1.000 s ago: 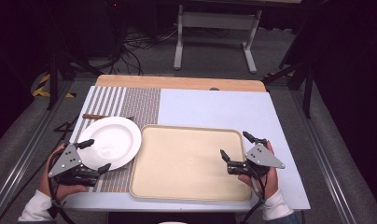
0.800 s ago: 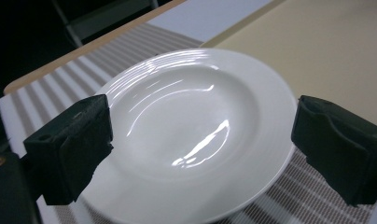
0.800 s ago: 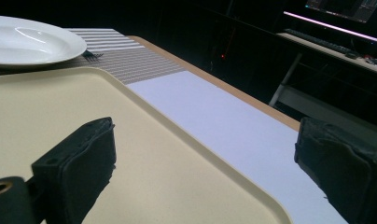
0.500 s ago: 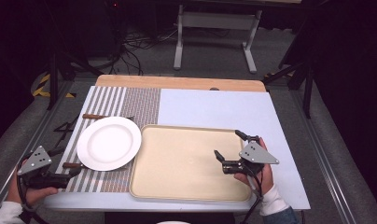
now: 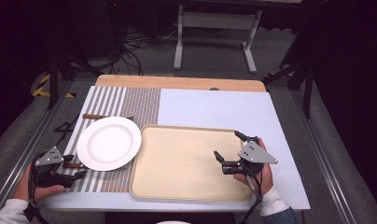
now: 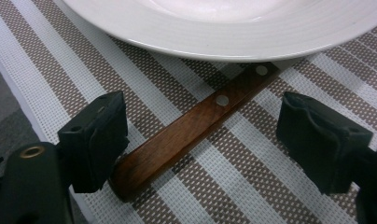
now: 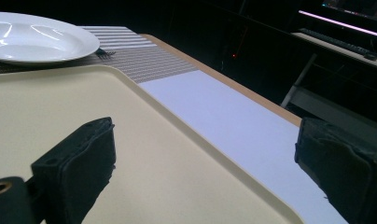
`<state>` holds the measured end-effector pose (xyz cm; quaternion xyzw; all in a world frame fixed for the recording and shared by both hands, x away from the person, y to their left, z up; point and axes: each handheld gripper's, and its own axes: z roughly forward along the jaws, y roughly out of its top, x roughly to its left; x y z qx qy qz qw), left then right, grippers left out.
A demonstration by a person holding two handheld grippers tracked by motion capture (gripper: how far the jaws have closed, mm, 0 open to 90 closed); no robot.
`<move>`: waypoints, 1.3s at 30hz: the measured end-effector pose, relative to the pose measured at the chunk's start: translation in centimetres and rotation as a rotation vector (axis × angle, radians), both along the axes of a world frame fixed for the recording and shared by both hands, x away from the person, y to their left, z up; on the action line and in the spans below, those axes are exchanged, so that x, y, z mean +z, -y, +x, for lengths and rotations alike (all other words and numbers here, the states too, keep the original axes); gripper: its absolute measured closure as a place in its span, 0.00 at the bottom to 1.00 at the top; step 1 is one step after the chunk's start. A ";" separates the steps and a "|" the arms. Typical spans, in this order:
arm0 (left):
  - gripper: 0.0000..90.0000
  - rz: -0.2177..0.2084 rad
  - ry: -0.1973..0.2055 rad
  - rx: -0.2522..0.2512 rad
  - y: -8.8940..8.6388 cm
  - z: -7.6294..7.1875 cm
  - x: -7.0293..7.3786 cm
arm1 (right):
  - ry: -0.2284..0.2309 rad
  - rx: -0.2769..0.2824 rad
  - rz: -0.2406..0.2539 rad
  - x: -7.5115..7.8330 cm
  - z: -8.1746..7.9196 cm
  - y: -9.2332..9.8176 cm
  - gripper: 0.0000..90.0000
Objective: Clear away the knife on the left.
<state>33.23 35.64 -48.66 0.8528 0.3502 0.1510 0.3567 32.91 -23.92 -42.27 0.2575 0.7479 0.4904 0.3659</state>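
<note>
Knife handle (image 6: 186,133) lies on the striped mat (image 6: 252,186) between your left gripper (image 6: 203,140) jaws, which have just been closing but are not yet pressing on it; its far end runs under the white plate (image 6: 233,32), whose rim crowds the grip; your right gripper (image 5: 231,151) hovers wide open and empty over the beige tray (image 5: 177,163); another wooden handle (image 5: 94,116) lies beyond the plate.

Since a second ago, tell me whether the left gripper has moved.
Yes. The left gripper has slid off the white plate toward the mat's near left corner, its jaws closing partway, now astride the wooden handle without pressing it.
</note>
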 end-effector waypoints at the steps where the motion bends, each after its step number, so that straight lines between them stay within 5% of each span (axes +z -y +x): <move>1: 0.26 0.001 0.002 -0.019 0.1 -0.2 0.1 | -0.002 0.000 0.002 0.0 0.0 0.0 0.07; 6: 0.46 0.037 -0.024 -0.079 0.2 -0.8 0.7 | -0.025 -0.015 -0.015 -0.1 0.2 0.1 0.07; 13: 0.47 0.050 -0.066 -0.183 0.3 -1.8 1.0 | -0.038 -0.004 -0.034 -0.3 0.2 0.0 0.07; 22: 0.56 0.041 -0.033 -0.247 2.4 -1.2 0.8 | -0.043 -0.017 -0.040 -0.2 0.3 0.4 0.07; 27: 0.78 0.045 -0.030 -0.281 2.6 -1.4 0.9 | -0.049 -0.002 -0.057 -0.4 0.3 0.1 0.07; 39: 0.86 0.048 -0.005 -0.323 2.7 -2.2 1.1 | -0.063 0.020 -0.082 -0.6 0.3 -0.2 0.07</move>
